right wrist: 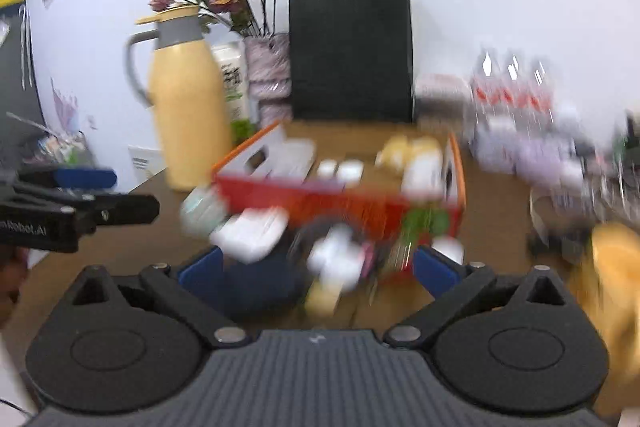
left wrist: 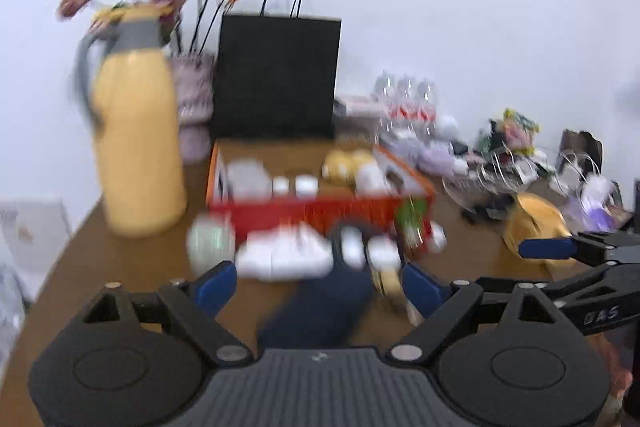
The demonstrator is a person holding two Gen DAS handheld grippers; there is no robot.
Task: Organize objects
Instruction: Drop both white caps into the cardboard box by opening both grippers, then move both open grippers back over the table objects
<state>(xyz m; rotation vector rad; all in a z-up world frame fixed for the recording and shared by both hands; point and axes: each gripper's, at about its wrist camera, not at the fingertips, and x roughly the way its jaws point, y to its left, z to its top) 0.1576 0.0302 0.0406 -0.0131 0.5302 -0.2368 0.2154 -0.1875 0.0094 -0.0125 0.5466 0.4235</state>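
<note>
Both views motion-blurred | left claw (left wrist: 318, 279) spread wide, nothing held | right claw (right wrist: 316, 271) spread wide, nothing held | loose clutter (left wrist: 288, 257) on desk (left wrist: 140, 267) at 12 o'clock, just before red box (left wrist: 320, 211), likely destination bin.

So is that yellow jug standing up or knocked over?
Upright. The yellow jug stands on its base on the brown table, grey lid on top, handle at its side.
</note>
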